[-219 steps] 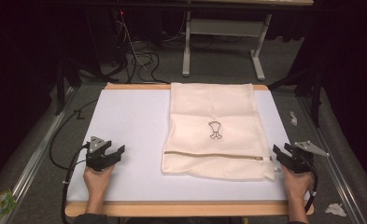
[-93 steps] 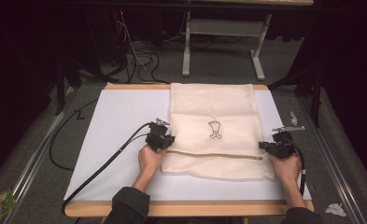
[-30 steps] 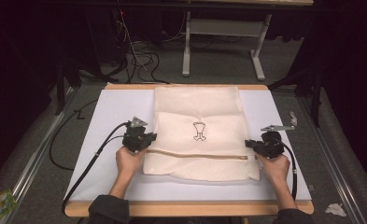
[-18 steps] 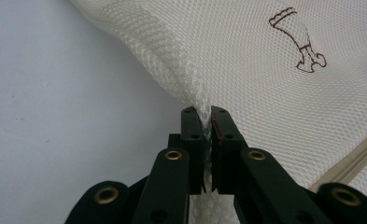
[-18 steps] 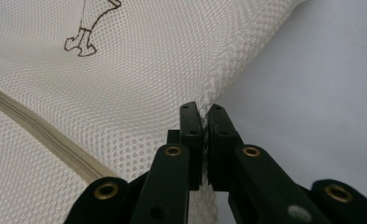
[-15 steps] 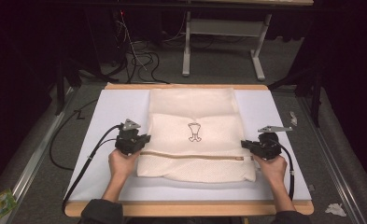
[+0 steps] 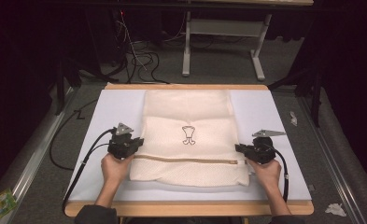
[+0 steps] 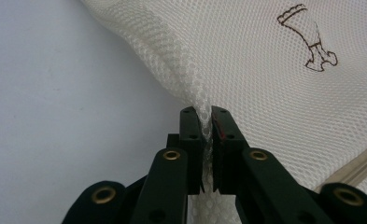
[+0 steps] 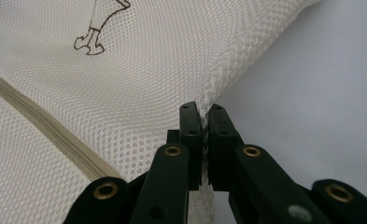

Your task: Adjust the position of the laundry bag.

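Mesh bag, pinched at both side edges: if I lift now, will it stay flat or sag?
The mesh bag probably sags: its cloth already puckers at the left gripper and the right gripper. It looks thin and light, and the zipper may stiffen one line.

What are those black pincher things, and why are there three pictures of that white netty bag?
A person sits at a table with a white top and holds a pinching tool in each hand: the left gripper and the right gripper. One picture is taken from above and shows both hands. The other two come from small cameras riding on the tools, looking along their black jaws. On the table lies a cream mesh bag with a zip across it and a little brown drawing. Each tool is shut on one side edge of the bag: see the netting pinched between the jaws in the left gripper view and the right gripper view.
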Available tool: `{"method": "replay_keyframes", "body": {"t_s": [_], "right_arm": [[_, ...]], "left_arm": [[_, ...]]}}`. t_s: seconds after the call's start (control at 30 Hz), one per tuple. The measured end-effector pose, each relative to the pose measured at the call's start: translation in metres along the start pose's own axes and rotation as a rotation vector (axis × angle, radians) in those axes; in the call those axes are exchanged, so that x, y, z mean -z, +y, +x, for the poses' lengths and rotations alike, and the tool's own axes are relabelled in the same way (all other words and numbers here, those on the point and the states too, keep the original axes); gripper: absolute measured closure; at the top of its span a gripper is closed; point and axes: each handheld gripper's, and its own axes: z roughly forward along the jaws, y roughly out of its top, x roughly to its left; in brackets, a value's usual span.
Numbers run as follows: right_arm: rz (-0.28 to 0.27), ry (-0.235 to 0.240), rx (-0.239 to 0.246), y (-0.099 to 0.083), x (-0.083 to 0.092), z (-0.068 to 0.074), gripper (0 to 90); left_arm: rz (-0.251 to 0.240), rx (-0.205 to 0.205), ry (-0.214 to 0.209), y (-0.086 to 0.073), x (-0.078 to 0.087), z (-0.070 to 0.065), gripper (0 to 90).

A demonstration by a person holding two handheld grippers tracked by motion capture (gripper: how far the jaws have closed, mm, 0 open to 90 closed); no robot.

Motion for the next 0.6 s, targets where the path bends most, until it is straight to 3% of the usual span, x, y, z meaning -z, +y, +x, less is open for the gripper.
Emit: {"method": "replay_keyframes", "body": {"t_s": [0.27, 0.6], "right_arm": [[-0.004, 0.005, 0.001, -0.005, -0.002, 0.008, 86.9], [-0.009, -0.025, 0.012, -0.011, -0.004, 0.012, 84.3]], "left_arm": [[0.016, 0.023, 0.008, -0.013, -0.001, 0.004, 82.9], [0.019, 0.005, 0.042, -0.022, -0.005, 0.002, 77.1]]}}
